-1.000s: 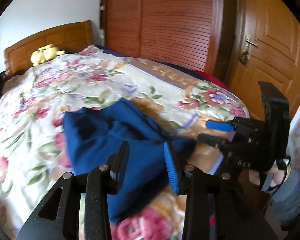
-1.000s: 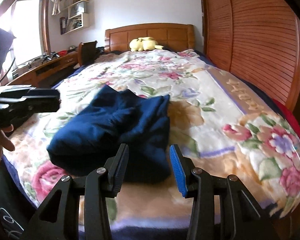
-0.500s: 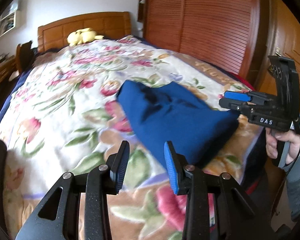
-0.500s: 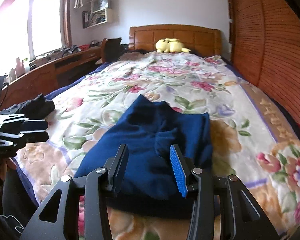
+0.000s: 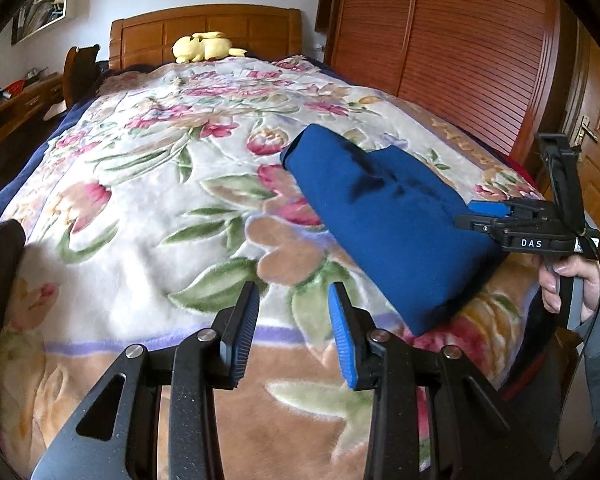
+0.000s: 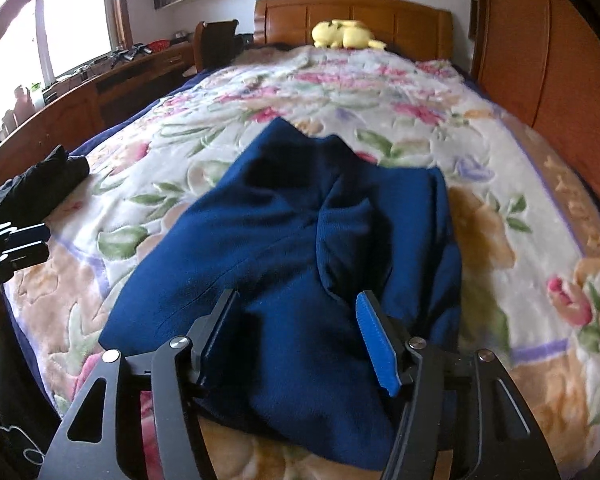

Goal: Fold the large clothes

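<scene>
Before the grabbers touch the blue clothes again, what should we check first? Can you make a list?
1. Blue garment lying on the bed blanket: ok, it rests in a folded bundle near the foot of the bed.
2. Right gripper free: ok, its jaws have just been opening and hover over the garment without pinching it.
3. Left gripper free: ok, open over bare blanket, nothing between its fingers.
4. Fold neat: not ok, the top looks lumpy and creased.
5. Black clothes out of the way: ok, at the bed's far edge, apart from the blue bundle.
6. Layers underneath lined up: cannot tell.
</scene>
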`<state>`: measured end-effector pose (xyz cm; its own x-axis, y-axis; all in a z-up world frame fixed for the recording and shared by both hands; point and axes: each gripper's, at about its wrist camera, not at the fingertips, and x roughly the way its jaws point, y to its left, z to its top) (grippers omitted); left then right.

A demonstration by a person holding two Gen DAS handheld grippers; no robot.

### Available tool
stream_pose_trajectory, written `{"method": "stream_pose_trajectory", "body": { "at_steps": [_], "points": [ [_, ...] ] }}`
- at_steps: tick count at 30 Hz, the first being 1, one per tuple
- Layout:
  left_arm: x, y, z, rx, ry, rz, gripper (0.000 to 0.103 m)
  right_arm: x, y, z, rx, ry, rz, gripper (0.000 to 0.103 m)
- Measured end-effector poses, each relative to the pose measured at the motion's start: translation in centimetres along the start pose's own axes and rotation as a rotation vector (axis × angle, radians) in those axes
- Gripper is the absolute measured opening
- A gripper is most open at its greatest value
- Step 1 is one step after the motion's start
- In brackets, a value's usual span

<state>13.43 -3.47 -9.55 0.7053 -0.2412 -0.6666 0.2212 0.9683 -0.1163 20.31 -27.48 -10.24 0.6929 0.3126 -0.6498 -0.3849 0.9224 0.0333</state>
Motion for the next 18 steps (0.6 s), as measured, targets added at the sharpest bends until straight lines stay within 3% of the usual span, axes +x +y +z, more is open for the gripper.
{"method": "stream_pose_trajectory", "body": {
  "at_steps": [12,16,18],
  "points": [
    [0.5,0.1,-0.6,-0.001,0.015,0.003,0.037,1.7,-1.1,-0.2,0.054,0.035,0.072,0.062],
    [0.6,0.0,-0.7,0.002,0.02,0.004,0.037,1.7,-1.1,-0.4,0.018,0.041,0.11,0.025],
    [0.7,0.0,-0.7,0.001,0.02,0.001,0.037,1.4,-0.7,-0.3,-0.028,0.036,0.107,0.017]
  ]
}}
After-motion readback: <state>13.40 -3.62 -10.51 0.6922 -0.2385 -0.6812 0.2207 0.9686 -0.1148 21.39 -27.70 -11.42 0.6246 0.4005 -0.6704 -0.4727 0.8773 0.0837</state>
